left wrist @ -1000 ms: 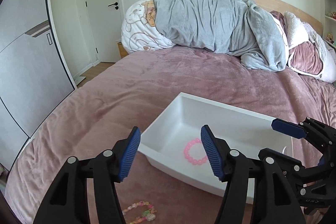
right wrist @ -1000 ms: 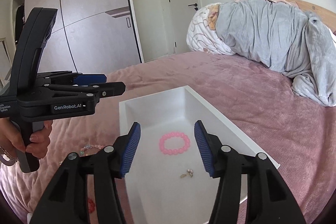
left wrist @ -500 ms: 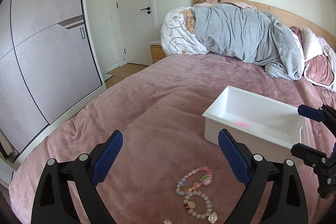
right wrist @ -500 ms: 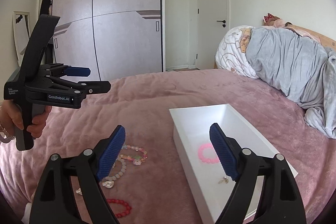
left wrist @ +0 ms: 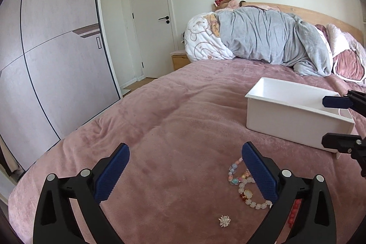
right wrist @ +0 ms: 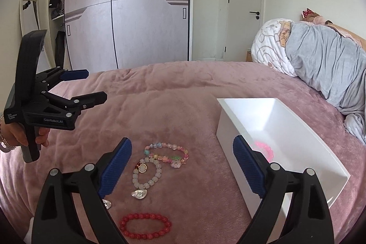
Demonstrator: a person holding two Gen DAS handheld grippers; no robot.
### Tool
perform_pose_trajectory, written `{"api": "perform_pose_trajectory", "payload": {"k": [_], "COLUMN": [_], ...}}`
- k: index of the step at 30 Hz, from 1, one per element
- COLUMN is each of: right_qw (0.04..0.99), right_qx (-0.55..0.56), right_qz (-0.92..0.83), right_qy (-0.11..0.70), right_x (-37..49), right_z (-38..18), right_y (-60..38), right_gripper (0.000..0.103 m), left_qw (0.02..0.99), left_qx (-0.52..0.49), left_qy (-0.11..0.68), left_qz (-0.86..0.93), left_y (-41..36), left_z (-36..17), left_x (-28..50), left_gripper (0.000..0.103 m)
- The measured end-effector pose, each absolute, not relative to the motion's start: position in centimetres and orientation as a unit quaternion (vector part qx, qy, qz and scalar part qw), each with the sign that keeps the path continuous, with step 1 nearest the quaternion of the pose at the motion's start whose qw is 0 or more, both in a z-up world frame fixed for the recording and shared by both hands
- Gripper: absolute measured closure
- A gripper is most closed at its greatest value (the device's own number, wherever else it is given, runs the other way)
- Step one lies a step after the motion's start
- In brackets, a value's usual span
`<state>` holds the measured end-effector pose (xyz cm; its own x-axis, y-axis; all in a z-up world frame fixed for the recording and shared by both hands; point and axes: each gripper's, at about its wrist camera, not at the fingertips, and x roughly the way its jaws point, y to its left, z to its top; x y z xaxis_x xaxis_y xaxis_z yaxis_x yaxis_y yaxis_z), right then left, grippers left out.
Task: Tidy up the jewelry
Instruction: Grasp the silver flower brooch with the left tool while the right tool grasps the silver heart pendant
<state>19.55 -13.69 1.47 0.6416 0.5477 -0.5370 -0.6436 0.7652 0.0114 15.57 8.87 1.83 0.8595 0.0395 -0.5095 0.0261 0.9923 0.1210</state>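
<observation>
I see the bed (right wrist: 183, 88) under a pink blanket filling both views, with a grey duvet (left wrist: 270, 38) heaped at the headboard. A white bin (right wrist: 231, 127) sits on the blanket; a pink bracelet (right wrist: 265, 149) lies inside it.

My left gripper (right wrist: 87, 87) reads "GenRobot.AI" on its side, with a smaller label I cannot read. My hand (right wrist: 21, 137) grips its handle; it is held level above the blanket, fingers spread and holding nothing. My right gripper (right wrist: 181, 166) is also spread wide and empty, hovering over the loose jewelry, with the bin just beside its right finger.

Between the right gripper's fingers lie a pastel bracelet (right wrist: 167, 151) and a pale bead bracelet (right wrist: 147, 172), touching. A red bracelet (right wrist: 145, 224) lies nearer the camera. In the left view, a small white brooch (left wrist: 224, 220) lies apart from them.
</observation>
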Motion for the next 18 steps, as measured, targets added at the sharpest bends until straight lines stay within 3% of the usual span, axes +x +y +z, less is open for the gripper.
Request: {"api": "perform_pose_trajectory", "payload": {"k": [13, 18], "right_qw": [0.88, 0.871], "right_qx": [-0.125, -0.145], "right_qz": [0.328, 0.325], "right_qy": [0.318, 0.339], "right_x": [19.9, 20.3], "right_z": [-3.9, -5.8], "right_y": [-9.2, -8.0], "right_gripper": [0.016, 0.026], "left_qw": [0.953, 0.939], "left_qx": [0.055, 0.071], "left_qy": [0.288, 0.309], "left_qz": [-0.078, -0.132], "left_y": [9.8, 8.9], "left_z": [-4.0, -5.8], "left_x": [14.1, 13.3], "left_gripper": [0.004, 0.004]}}
